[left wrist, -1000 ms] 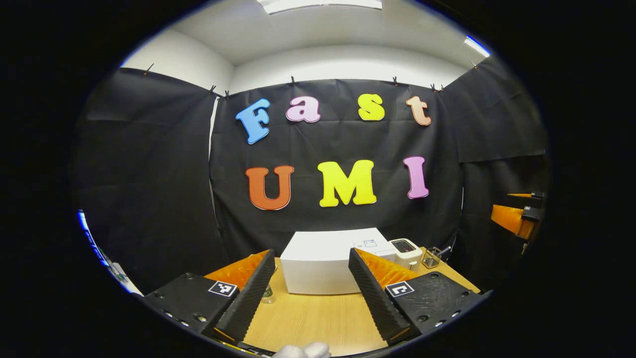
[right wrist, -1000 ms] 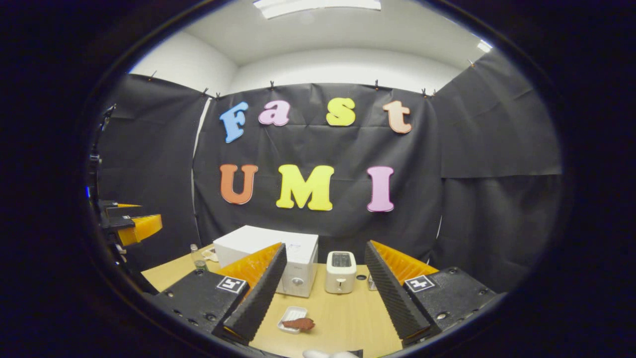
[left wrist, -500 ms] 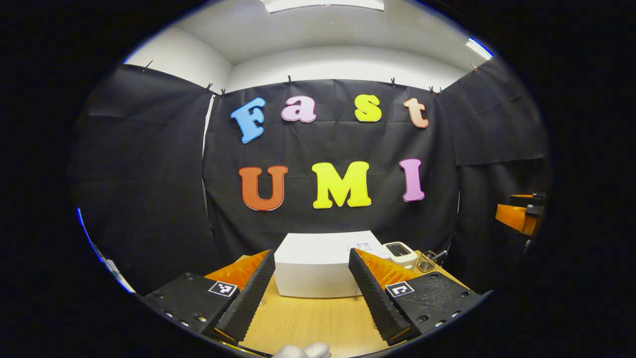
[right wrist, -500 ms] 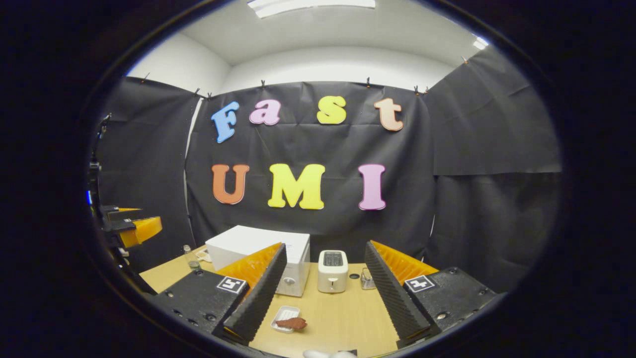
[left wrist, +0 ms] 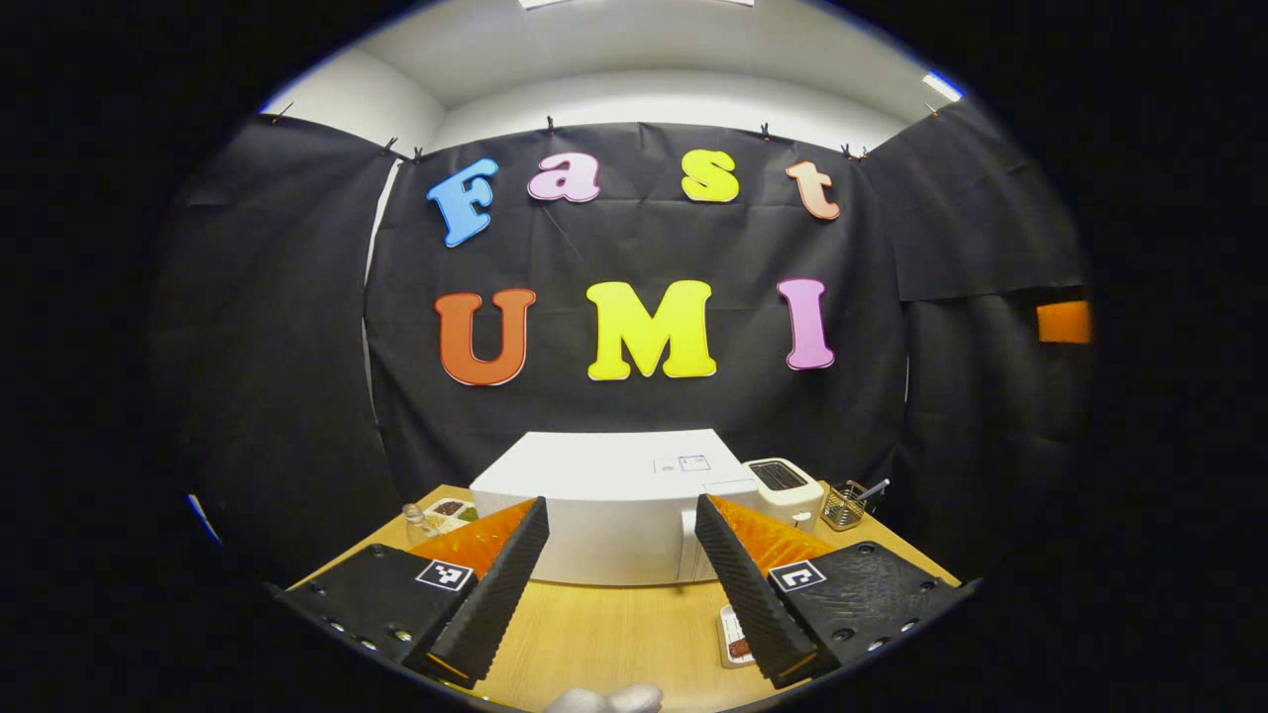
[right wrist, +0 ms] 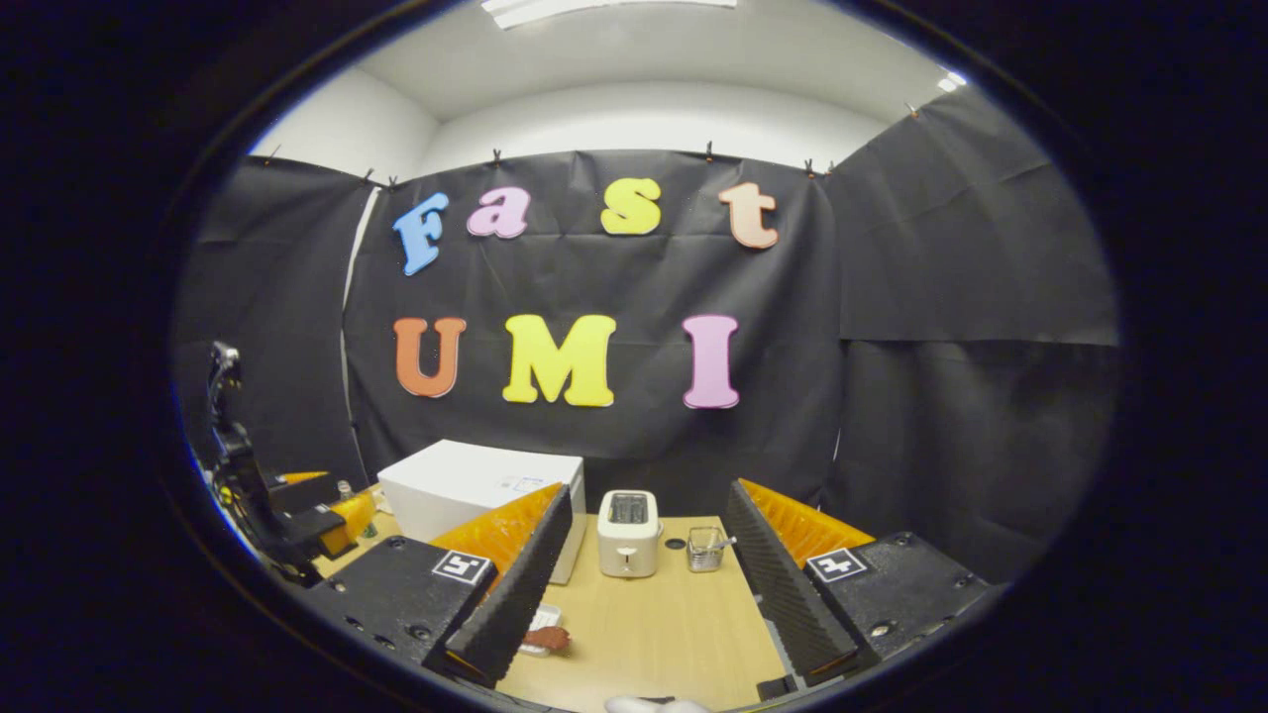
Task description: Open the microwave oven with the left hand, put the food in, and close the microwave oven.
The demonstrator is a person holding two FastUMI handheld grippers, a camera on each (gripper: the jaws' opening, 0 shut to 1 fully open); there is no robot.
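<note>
The left gripper (left wrist: 619, 584) is hanging over the near edge of the desk (left wrist: 604, 634) with its jaws spread wide and nothing between them, facing the white microwave (left wrist: 594, 505), whose door is closed. The right gripper (right wrist: 644, 584) is also gaping wide and empty above the desk. The food (right wrist: 548, 639), a reddish-brown piece on a small white tray (right wrist: 540, 624), is lying on the desk in front of the microwave, just beside the right gripper's left finger in the right gripper view.

From where I am standing, the risk is in the reach for the door. The handle side is partly hidden behind the left gripper's right finger, so a badly judged approach could be bumping the white toaster (left wrist: 783, 485) or the wire basket (left wrist: 842, 505) just beside the microwave. A pull on a light microwave could also be dragging it across the desk toward the tray.

Compared with a second ago, the left gripper is sitting lower and nearer, the microwave is looming larger, and the tray's corner is now peeking in. The right gripper is drifting right, with the toaster now centred between its fingers.
</note>
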